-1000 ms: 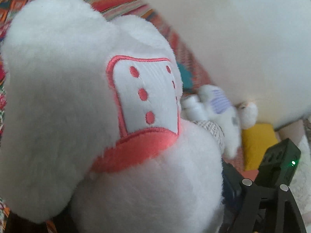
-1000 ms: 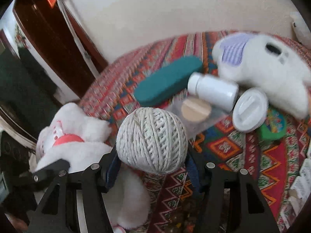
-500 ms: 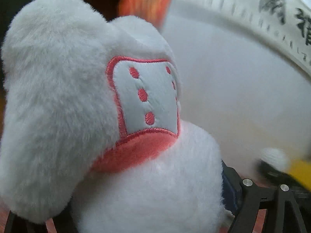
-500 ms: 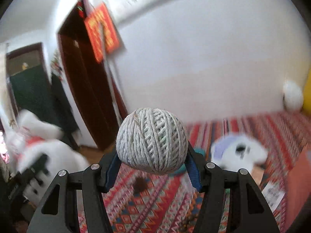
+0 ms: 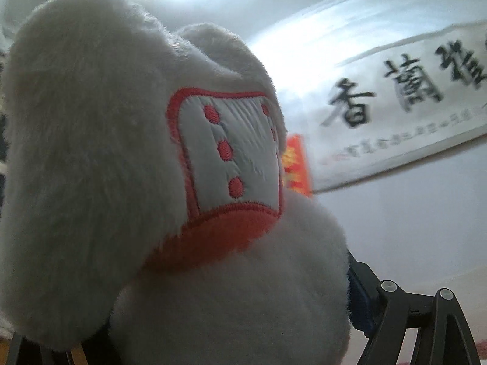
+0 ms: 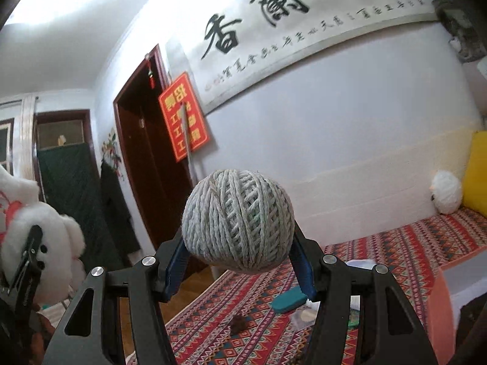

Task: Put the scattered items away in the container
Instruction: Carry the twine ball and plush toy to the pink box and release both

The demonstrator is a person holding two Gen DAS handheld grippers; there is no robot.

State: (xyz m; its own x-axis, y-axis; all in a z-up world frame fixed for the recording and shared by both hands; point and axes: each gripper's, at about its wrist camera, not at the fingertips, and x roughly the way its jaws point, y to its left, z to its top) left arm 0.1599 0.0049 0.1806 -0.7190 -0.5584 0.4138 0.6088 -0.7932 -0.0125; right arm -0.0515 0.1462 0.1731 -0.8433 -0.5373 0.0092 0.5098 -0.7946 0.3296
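A white plush toy (image 5: 127, 158) with a red-stitched spotted patch fills the left wrist view. My left gripper (image 5: 231, 310) is shut on it; only the right finger's blue pad (image 5: 359, 301) shows, the other is hidden behind the fur. In the right wrist view my right gripper (image 6: 239, 261) is shut on a ball of pale twine (image 6: 239, 222), held high above the patterned cloth (image 6: 395, 252). The same plush toy (image 6: 45, 228) appears at the left edge of that view, level with the twine.
A teal case (image 6: 287, 301), a clear packet and a small brown clump (image 6: 239, 324) lie on the cloth below. An orange-pink box wall (image 6: 438, 313) rises at lower right. A white fluffy toy (image 6: 446, 193) and a yellow cushion (image 6: 476, 170) sit by the far wall.
Both grippers have lifted and tilted upward with their loads. The table items have dropped low or out of view; wall, scroll and ceiling now fill the frames.
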